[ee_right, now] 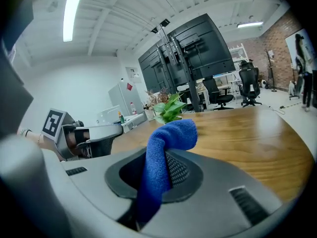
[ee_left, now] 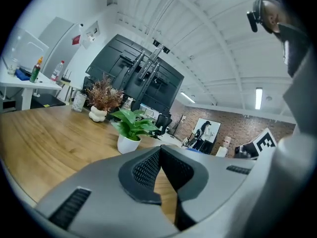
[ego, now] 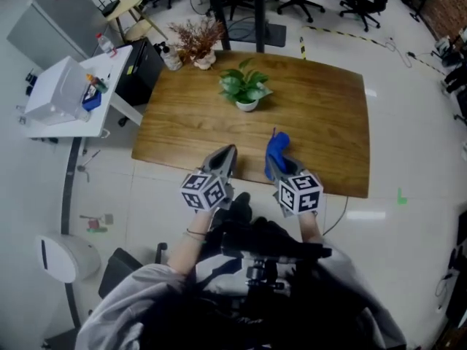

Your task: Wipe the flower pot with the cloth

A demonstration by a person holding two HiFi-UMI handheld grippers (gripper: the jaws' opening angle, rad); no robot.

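A green plant in a small white flower pot [ego: 246, 105] stands on the wooden table [ego: 321, 115], toward its far middle. It also shows as the flower pot [ee_left: 128, 143] in the left gripper view, and its leaves [ee_right: 168, 108] show in the right gripper view. My right gripper [ego: 273, 165] hovers over the table's near edge, shut on a blue cloth [ego: 276, 149] that sticks up from the jaws; the cloth [ee_right: 161, 157] fills the right gripper view. My left gripper [ego: 224, 160] is beside it at the near edge, jaws closed together with nothing between them.
A vase of dried reddish flowers [ego: 198, 44] stands at the table's far left corner. A white side table [ego: 73, 93] with a box and bottles is to the left. Office chairs [ego: 299, 2] stand beyond the table.
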